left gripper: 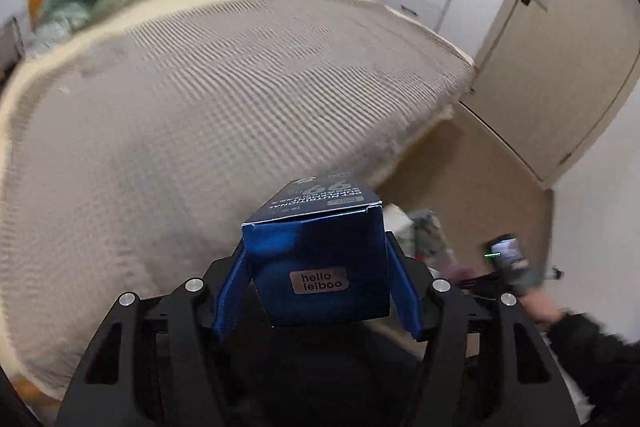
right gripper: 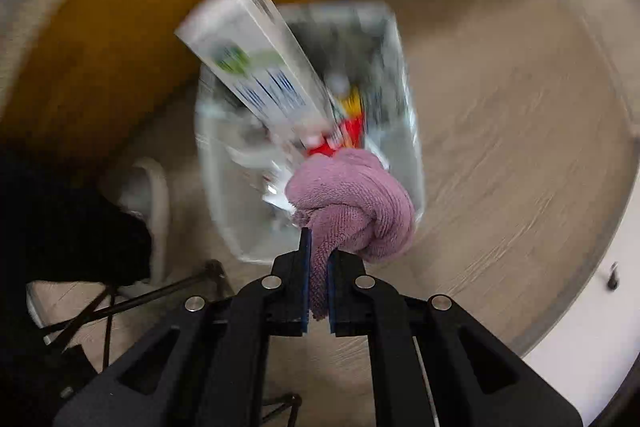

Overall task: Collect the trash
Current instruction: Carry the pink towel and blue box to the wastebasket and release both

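Left wrist view: the left gripper (left gripper: 320, 291) clamps a blue box (left gripper: 320, 267) between its pads, carried beside the bed (left gripper: 200, 87).

Right wrist view: the right gripper (right gripper: 319, 291) pinches a pink cloth (right gripper: 356, 203) above a clear bin (right gripper: 404, 131) on the floor, already holding wrappers and a white carton (right gripper: 256, 59). The drop-off seems in hand; next, the jaws must part over the bin.

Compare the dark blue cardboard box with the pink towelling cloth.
The dark blue cardboard box is rigid, flat-sided and printed; the pink towelling cloth is soft, bunched and plain. The box spreads the left gripper wide; the cloth is pinched thin in the right gripper. Each is held in a gripper.
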The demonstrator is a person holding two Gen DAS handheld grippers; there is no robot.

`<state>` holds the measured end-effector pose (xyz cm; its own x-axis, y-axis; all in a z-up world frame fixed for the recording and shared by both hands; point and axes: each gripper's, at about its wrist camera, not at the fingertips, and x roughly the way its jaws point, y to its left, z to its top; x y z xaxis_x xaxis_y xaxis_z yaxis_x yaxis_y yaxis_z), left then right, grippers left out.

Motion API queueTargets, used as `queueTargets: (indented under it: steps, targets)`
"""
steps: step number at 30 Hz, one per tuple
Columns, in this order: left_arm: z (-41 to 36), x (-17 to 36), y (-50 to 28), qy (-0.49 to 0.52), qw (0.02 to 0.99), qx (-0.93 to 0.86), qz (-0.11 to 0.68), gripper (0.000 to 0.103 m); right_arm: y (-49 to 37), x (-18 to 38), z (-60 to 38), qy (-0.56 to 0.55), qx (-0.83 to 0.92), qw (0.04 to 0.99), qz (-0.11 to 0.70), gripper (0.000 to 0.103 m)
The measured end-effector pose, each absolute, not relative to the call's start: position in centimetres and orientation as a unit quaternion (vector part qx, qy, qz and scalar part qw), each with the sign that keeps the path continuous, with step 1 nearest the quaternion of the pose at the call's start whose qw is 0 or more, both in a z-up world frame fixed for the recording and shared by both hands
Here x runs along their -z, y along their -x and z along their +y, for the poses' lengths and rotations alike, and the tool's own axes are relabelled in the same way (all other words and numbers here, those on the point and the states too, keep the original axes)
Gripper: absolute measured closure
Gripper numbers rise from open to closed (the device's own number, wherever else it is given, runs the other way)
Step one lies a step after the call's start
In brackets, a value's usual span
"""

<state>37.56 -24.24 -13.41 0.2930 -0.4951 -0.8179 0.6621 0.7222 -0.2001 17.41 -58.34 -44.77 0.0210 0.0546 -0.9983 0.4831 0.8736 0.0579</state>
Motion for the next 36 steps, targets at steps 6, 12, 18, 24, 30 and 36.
queueTargets:
  steps: [6,12,18,24,30,36]
  targets:
    - [-32.7,16.0,-34.3,-0.12,0.762,0.389,0.504,0.043,-18.0,52.8,-57.2,-0.305,0.072,0.637,0.705,0.053]
    - [-42.3,21.2,-31.8,-0.15,0.721,0.393,0.551,0.043,-12.4,46.5,-61.2,-0.372,0.072,0.707,0.597,0.035]
    - [-51.1,30.3,-29.6,-0.162,0.654,0.368,0.641,0.043,-3.2,41.8,-67.6,-0.395,0.192,0.724,0.532,0.029]
    - [-57.1,39.6,-28.1,-0.165,0.633,0.292,0.698,0.043,2.1,42.5,-69.1,-0.449,0.248,0.702,0.494,0.029]
    - [-59.0,43.5,-26.3,-0.163,0.609,0.303,0.715,0.019,2.2,44.4,-68.7,-0.48,0.228,0.682,0.503,0.029]
    - [-57.8,42.6,-26.5,-0.133,0.588,0.314,0.733,0.019,-0.2,43.6,-67.2,-0.456,0.215,0.697,0.51,0.029]
